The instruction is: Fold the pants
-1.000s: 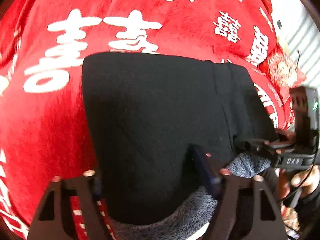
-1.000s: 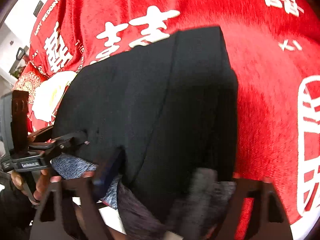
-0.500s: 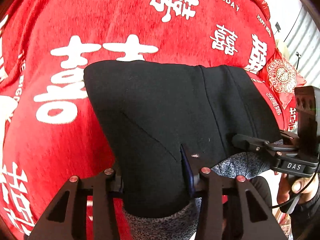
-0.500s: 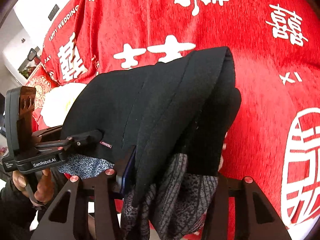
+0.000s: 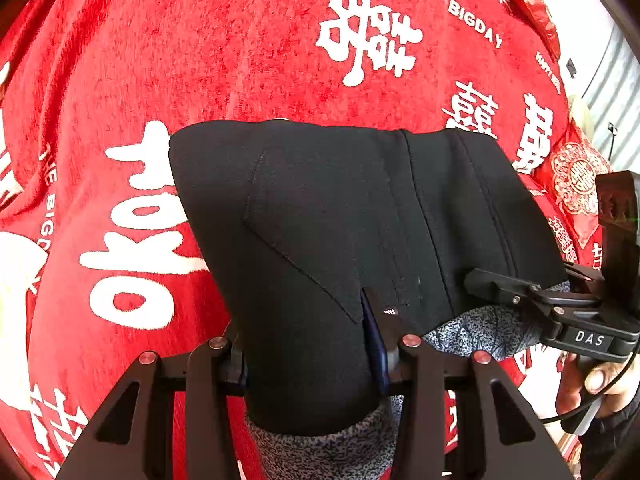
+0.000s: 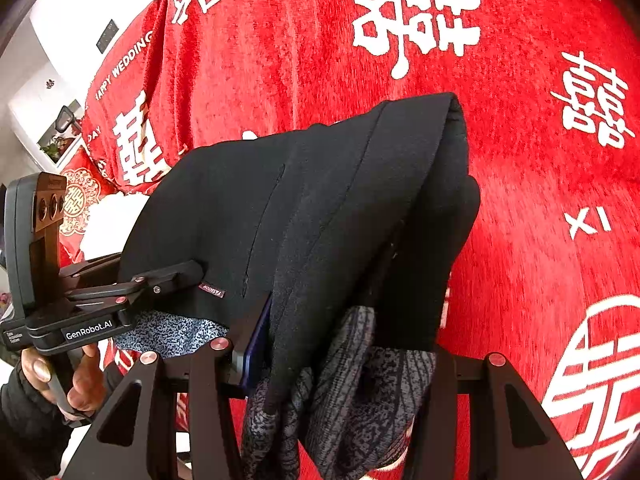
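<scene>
A red plush blanket (image 5: pixel 248 40) printed with white double-happiness characters and "THE BIGDAY" lettering fills both views as the supporting surface. At mid-right of the left wrist view a red embroidered cushion (image 5: pixel 580 184) lies on it. Folded black pants (image 5: pixel 340 216) lie at frame centre against the blanket.

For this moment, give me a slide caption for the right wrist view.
Both claws, right and left, grip the folded black pants with grey patterned lining above the red plush blanket with white characters.

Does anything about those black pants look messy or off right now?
Slightly. The black pants are held at one end by both claws, left claw and right claw, and the grey patterned lining spills out at the gripped edge. On the right side the layers bulge apart unevenly. No visible damage.
</scene>
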### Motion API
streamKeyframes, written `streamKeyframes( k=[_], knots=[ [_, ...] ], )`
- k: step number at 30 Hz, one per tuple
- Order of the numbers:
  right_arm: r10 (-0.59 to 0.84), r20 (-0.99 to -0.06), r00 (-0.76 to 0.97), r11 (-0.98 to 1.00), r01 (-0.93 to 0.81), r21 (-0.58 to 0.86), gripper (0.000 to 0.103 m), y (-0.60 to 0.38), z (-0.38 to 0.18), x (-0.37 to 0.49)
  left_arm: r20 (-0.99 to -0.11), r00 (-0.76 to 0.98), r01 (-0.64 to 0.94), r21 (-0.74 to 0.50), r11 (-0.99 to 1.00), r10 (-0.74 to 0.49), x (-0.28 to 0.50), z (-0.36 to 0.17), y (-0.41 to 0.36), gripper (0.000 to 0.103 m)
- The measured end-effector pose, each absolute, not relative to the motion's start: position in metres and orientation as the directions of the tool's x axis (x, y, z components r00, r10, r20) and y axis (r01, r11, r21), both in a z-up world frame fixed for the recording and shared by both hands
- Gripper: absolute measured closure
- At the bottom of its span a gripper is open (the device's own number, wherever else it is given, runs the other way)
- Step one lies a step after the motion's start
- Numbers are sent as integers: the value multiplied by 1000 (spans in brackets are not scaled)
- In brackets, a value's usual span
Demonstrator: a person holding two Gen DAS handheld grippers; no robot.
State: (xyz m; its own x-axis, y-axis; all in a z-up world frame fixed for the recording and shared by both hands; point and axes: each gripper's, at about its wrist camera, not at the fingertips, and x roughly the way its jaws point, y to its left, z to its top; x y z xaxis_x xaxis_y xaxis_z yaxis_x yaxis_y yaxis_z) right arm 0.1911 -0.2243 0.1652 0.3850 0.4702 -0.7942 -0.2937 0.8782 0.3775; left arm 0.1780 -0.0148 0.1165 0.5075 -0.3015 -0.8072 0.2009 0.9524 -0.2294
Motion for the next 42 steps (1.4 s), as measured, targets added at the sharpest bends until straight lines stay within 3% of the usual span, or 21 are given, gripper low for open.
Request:
streamKeyframes(
  k=[32,35,37,39,42],
  knots=[
    [460,-847,265,885,-212,414,52,-236,88,260,-874,390,140,-255,957,-290,249,47,-8,53],
    [463,-847,262,884,-204,421,48,-238,81,261,-874,391,140,-255,957,-290,249,41,-6,47],
    [461,-850,255,885,-199,421,42,-239,76,262,-879,380,123,-261,957,-289,250,34,-2,37],
    [455,-859,235,889,-174,423,29,-243,67,263,-873,367,98,-306,947,-320,250,31,8,34],
    [472,-845,252,882,-139,451,28,-254,71,260,-871,381,78,-305,949,-311,246,46,16,34]
  ],
)
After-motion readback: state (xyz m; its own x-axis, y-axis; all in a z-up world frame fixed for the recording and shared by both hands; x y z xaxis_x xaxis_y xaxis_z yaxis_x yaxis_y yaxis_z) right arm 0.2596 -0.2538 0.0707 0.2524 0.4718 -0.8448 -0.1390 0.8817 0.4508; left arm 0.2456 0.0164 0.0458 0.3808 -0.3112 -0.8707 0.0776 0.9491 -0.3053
